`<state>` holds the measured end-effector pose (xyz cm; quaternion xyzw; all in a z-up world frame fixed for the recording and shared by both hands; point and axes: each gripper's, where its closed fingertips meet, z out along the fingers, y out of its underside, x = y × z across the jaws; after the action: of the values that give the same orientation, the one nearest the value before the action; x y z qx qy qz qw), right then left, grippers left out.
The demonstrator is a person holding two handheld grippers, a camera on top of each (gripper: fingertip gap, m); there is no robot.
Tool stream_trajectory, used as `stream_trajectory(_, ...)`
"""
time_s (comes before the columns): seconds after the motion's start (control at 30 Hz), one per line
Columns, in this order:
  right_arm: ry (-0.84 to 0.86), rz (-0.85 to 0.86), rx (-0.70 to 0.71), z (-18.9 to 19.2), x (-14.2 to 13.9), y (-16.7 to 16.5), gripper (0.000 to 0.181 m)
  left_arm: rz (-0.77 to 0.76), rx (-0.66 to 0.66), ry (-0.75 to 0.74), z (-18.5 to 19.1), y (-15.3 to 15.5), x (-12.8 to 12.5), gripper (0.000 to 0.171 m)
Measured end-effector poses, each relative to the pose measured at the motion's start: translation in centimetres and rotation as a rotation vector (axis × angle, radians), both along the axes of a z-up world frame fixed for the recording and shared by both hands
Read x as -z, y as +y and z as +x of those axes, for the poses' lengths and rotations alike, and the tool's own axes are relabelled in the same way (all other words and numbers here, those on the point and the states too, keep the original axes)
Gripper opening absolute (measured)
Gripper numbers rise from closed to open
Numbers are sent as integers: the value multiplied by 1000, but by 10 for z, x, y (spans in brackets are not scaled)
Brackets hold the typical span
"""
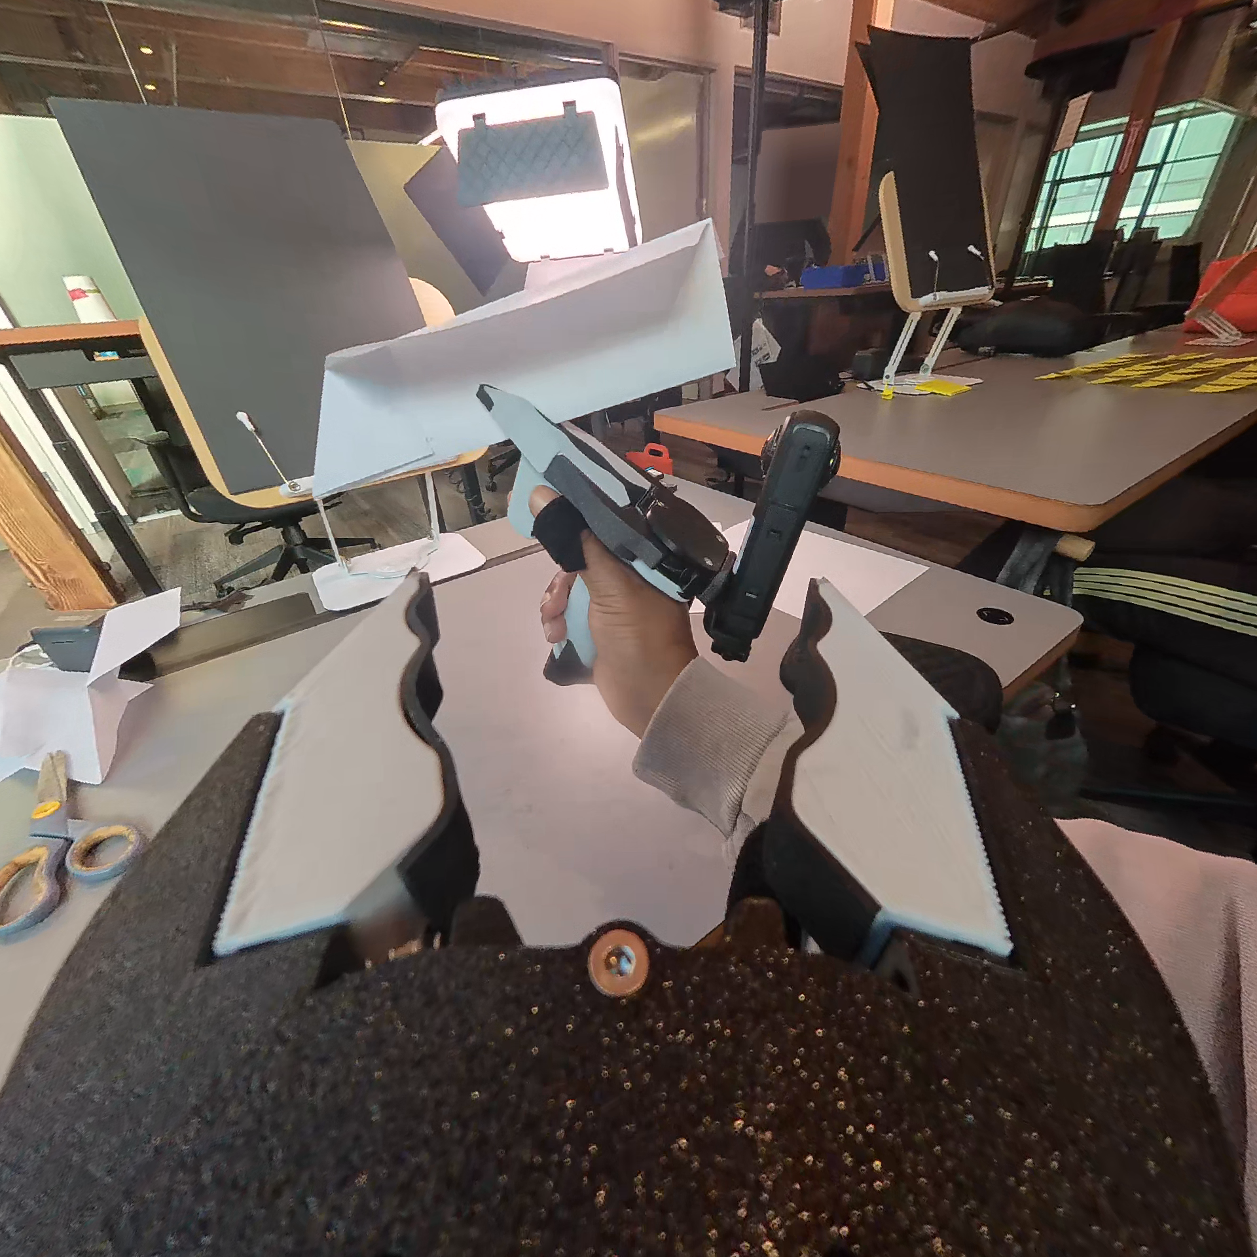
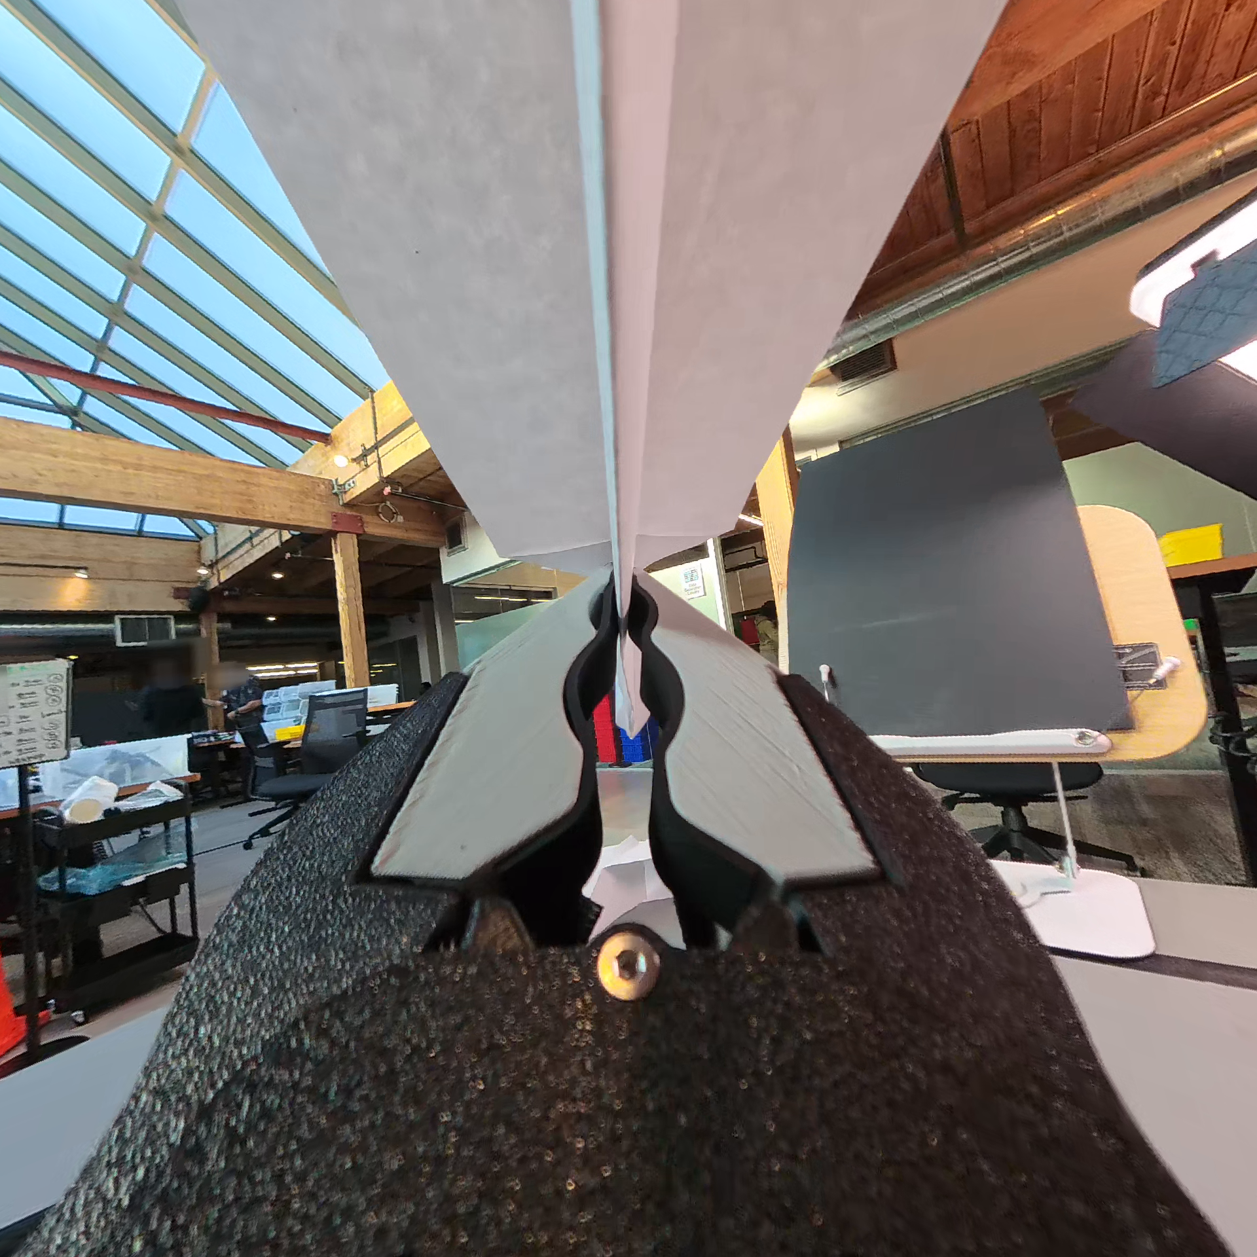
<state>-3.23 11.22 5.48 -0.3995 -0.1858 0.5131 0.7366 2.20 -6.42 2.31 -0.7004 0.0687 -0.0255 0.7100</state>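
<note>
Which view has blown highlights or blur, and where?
Left wrist view: the light panel behind the folded paper is blown out white; the left gripper finger edges smear slightly. Right wrist view: even daylight from the skylight, fisheye bending at the edges, the right gripper sharp.

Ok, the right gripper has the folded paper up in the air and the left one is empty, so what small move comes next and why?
Probably bring the left gripper up toward the folded paper's free end. Its jaws stand wide open over the table, while the right gripper pinches only the paper's centre fold.
</note>
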Motion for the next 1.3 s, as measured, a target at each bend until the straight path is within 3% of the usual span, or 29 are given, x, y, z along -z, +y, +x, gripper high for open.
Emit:
stream_trajectory(0.1,-30,50,-103,-10,1,-19,0,-3,-2,-11,-9,-1,1,102)
stream_trajectory(0.23,-62,138,-426,-16,3,-62,0,-27,-7,-14,-25,-5,5,97)
stream_trajectory(0.37,-124,228,-634,-6,11,-82,0,-67,-26,11,-38,-6,12,98)
stream_trajectory(0.7,-390,176,-1041,43,27,-61,0,-77,-7,49,-41,-8,21,99)
stream_trajectory(0.97,-474,32,-1459,95,39,-73,0,-86,51,115,-25,-4,28,102)
stream_trajectory(1.3,-543,-59,-1662,120,54,-80,0,-72,105,161,-1,-3,33,102)
